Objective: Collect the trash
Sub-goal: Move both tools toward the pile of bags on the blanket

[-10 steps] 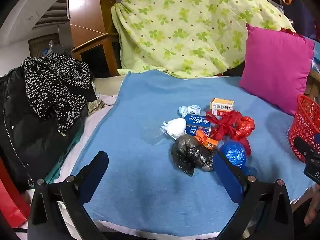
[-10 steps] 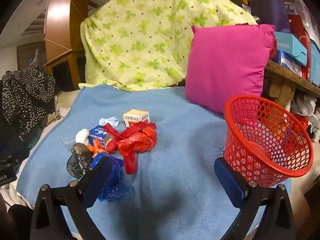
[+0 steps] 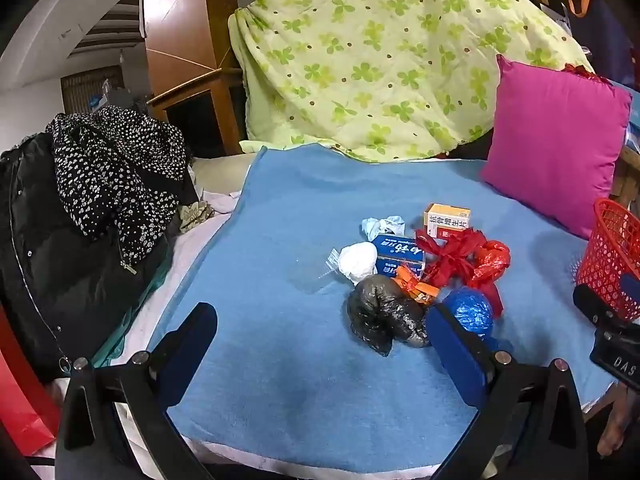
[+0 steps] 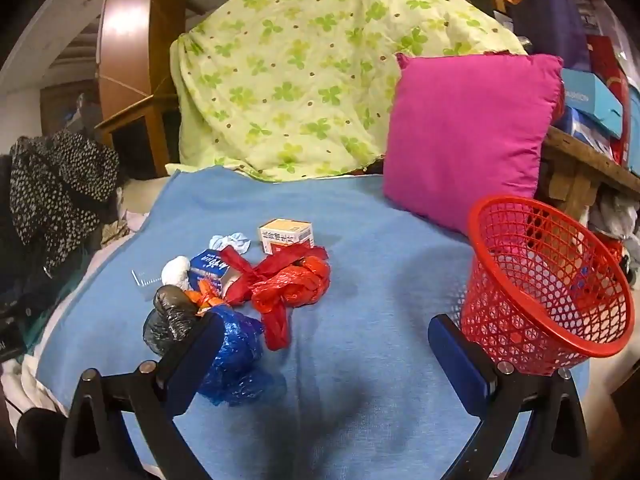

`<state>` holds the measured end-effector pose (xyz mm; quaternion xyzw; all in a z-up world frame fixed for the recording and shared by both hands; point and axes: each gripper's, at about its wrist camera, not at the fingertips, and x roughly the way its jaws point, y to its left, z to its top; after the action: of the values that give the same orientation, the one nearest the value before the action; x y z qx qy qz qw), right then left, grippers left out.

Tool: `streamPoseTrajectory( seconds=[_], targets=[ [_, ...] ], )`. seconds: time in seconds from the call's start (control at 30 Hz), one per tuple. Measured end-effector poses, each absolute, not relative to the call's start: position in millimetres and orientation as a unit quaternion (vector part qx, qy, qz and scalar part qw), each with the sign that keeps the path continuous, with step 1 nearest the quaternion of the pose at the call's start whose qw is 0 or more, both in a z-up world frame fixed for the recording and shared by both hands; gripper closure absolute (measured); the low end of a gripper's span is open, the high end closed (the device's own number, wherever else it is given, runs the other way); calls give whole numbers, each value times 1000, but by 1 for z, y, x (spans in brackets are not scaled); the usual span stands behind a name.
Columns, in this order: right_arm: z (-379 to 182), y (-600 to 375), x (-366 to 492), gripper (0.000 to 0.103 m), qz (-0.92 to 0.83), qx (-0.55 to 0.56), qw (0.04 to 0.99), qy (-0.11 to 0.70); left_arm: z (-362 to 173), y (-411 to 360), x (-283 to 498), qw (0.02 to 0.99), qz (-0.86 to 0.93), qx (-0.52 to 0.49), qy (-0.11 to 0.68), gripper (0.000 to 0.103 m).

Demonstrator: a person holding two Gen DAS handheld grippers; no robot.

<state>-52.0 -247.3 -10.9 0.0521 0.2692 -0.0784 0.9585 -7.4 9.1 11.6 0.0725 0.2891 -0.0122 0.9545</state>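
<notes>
- A blue woven blanket (image 4: 360,248) covers the bed.
- A heap of crumpled plastic-bag and carton trash (image 4: 256,288) lies left of the red mesh plastic basket (image 4: 552,288).
- Left gripper (image 3: 320,332) and right gripper (image 4: 320,340) hover, jaws apart, empty.

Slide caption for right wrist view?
Open right gripper over blue blanket, trash pile left, red basket right.

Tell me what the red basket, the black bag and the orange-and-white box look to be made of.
Red basket: looks like molded plastic, smooth, with an open mesh wall that shows what is behind it.
Black bag: thin plastic film, crumpled and glossy, with bright wrinkle highlights.
Orange-and-white box: probably printed cardboard, matte, with flat faces and sharp folded edges.
</notes>
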Motion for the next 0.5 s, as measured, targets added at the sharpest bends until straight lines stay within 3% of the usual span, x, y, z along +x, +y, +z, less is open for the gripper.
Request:
streamPoseTrajectory(
  seconds=[0.5],
  targets=[
    [-17, -231, -47, 0, -84, 33, 955, 283, -7, 8, 2, 949, -11, 74, 307, 0]
  ],
)
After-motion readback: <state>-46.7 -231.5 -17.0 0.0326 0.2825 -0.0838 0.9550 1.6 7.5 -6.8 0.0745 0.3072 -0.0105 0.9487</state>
